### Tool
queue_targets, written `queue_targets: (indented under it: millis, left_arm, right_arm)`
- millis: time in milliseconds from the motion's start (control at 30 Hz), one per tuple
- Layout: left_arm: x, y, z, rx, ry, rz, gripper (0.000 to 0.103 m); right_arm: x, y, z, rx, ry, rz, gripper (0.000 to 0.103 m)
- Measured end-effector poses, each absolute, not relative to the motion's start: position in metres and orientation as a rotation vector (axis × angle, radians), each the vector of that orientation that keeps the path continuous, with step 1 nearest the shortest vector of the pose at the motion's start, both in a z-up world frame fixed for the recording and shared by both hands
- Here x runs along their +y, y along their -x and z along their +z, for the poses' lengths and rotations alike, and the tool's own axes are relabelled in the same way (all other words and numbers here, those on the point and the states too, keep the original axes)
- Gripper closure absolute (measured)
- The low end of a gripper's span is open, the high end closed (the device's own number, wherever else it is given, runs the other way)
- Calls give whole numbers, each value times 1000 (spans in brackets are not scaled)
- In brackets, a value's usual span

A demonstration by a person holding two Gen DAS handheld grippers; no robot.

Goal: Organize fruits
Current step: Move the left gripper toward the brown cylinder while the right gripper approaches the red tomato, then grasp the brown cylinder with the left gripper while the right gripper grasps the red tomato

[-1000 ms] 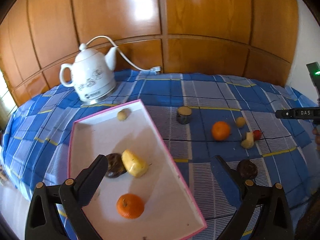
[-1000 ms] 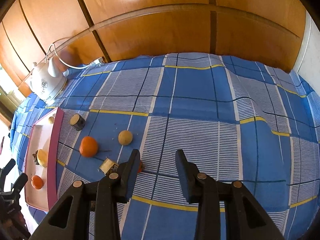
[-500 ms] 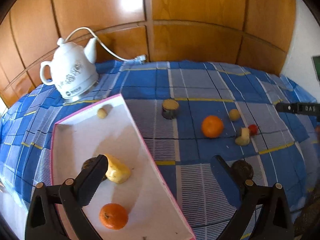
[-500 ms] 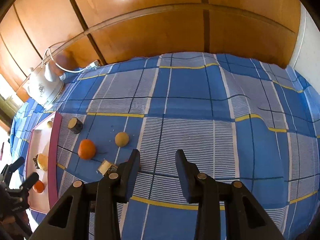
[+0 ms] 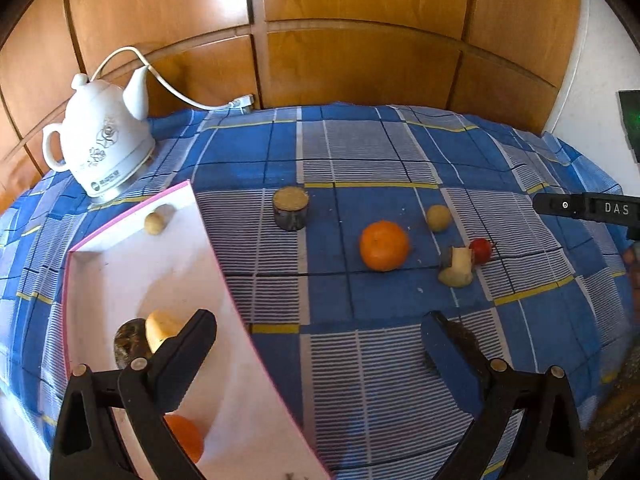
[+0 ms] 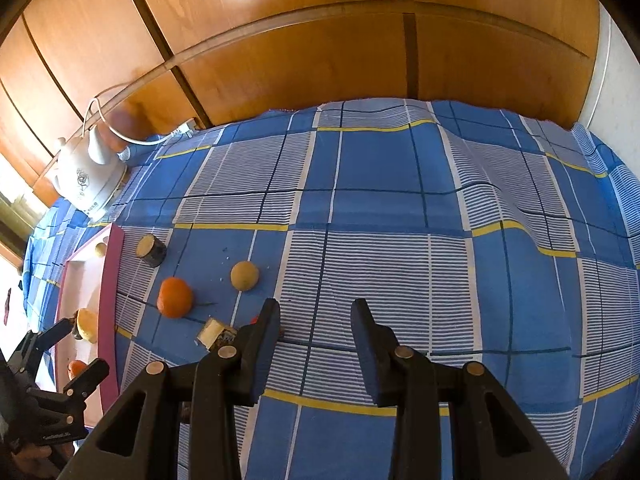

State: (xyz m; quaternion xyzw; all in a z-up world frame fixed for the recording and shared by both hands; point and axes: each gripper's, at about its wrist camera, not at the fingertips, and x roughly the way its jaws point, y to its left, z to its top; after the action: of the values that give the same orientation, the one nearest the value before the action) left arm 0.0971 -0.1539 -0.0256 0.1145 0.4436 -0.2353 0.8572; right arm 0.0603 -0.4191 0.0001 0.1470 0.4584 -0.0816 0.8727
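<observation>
A white tray with a pink rim (image 5: 120, 264) lies at the left; it holds a small tan fruit (image 5: 154, 223), a yellow piece (image 5: 160, 328) against a dark fruit (image 5: 128, 342), and an orange (image 5: 186, 436). On the blue cloth lie an orange (image 5: 384, 245), a tan round fruit (image 5: 439, 218), a pale cut piece (image 5: 458, 268), a small red fruit (image 5: 480, 250), a dark cylinder-shaped piece (image 5: 291, 213) and a dark fruit (image 5: 460, 340) behind my left finger. My left gripper (image 5: 320, 348) is open and empty over the tray's right edge. My right gripper (image 6: 316, 328) is open and empty, right of the loose fruits.
A white ceramic kettle (image 5: 100, 144) with a cord stands at the back left, by the wooden wall panels (image 5: 360, 40). The checked blue cloth (image 6: 400, 220) is wrinkled at the right. The kettle also shows in the right wrist view (image 6: 88, 180).
My left gripper has moved right, off the tray toward the loose fruits; the tray has slid left in its view. My right gripper has drifted slightly. Both stay open.
</observation>
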Motion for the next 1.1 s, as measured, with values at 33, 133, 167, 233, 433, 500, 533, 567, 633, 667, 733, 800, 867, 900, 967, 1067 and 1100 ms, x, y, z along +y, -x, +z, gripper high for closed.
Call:
queue_targets:
  millis: [33,133,167,233,433,500,533,567,633,667,733,800,867,900,967,1067,1100]
  left_arm:
    - [-155,-98,-26,933,-242,-498,0]
    - [-161,-99,-28,942,-249,-514,0]
    - [-164,-99,-28,943,-253,-518,0]
    - [-167,-101,-29,947,-258,-523,1]
    - [-177,-105,-33,967,-248,-546,2]
    - [-181,-104,-36,970,-253,-560,2]
    - [-182,-102,-37,973,-257,-567,3]
    - [-184,-101,-39,976,-261,-573,3]
    - [-185,-99,-41,981,-259,-581,3]
    - [-185,-99,-42,985,-254,-585,3]
    - [-185,-99,-42,987,-243,-592,3]
    - [-183,-101,-41,985,-233,-593,3]
    - [-180,-103,-39,982,-223,-596,3]
    - [-178,-104,-38,977,-220,-596,3]
    - [-175,-108,-37,972,-217,-594,3]
    - [-167,-117,-35,969,-196,-575,3]
    - [-163,-121,-34,971,-182,-568,3]
  right_arm:
    - [-419,-60,0,957,-309,-170,66]
    - [-420,-60,1,955,-317,-165,66]
    - [-420,-60,1,955,-319,-163,66]
    - [-419,-60,1,956,-323,-158,66]
    - [-419,-64,-5,976,-339,-140,66]
    - [-421,-67,-12,997,-385,-106,66]
    - [-423,-69,-16,1009,-412,-92,66]
    - [-423,-70,-19,1021,-436,-75,66]
    - [-423,-74,-26,1037,-485,-40,66]
    - [-423,-76,-30,1045,-513,-24,66]
    - [-421,-79,-36,1061,-538,-13,66]
    - [-419,-83,-40,1067,-550,-7,66]
    - [-418,-88,-44,1074,-551,-13,66]
    - [-417,-90,-47,1082,-544,-18,66]
    - [-415,-96,-52,1100,-532,-27,66]
    - [-409,-104,-63,1142,-512,-15,66]
    - [-404,-107,-67,1165,-487,-2,69]
